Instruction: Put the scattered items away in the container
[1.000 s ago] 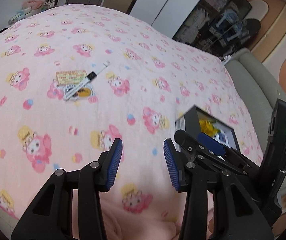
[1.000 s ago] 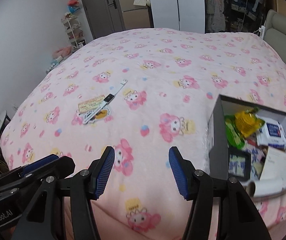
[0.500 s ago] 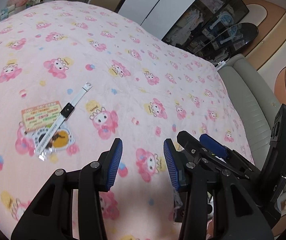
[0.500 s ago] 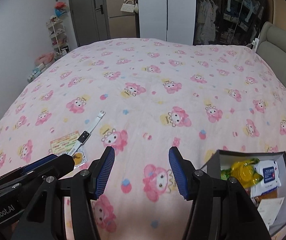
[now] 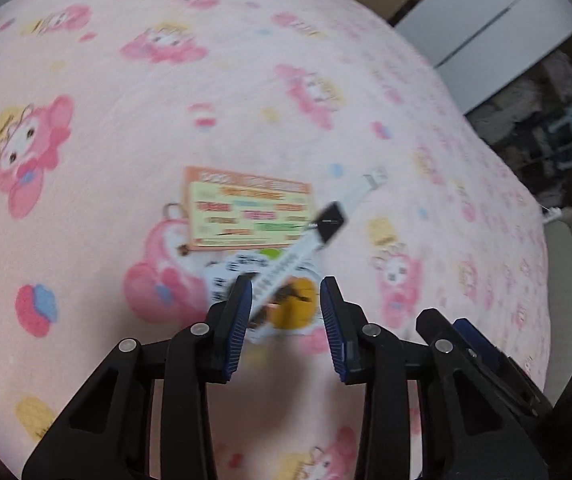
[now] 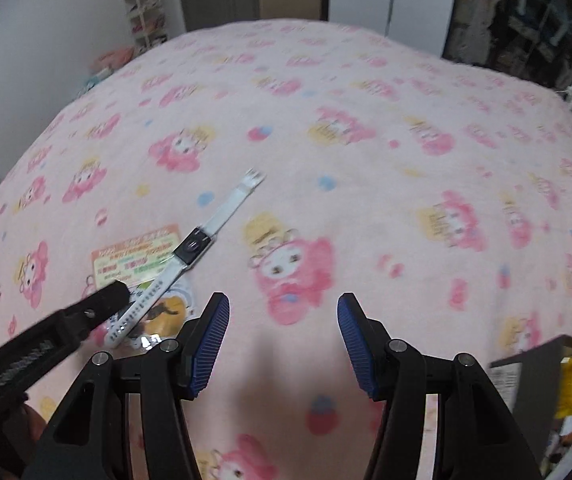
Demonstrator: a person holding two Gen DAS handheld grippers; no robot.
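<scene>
Pink cartoon-print bedding (image 6: 366,128) fills both views. Left gripper (image 5: 286,312) is spread wide, the white watch (image 5: 306,248) strap end between its fingertips, over a sticker (image 5: 290,312), card (image 5: 245,208) just beyond. Right gripper (image 6: 283,340) gapes wide, holding nothing; the box (image 6: 534,364) sits right of its fingers.

The bed's blanket (image 6: 366,184) looks like soft, fuzzy pink fleece, matt. On it, the watch (image 6: 189,252) has a smooth white plastic-looking strap and a glossy black face. Beside the watch, the card (image 5: 245,212) is flat printed paper. Each tool's pads (image 6: 209,344) are ribbed blue, on matt black plastic.
</scene>
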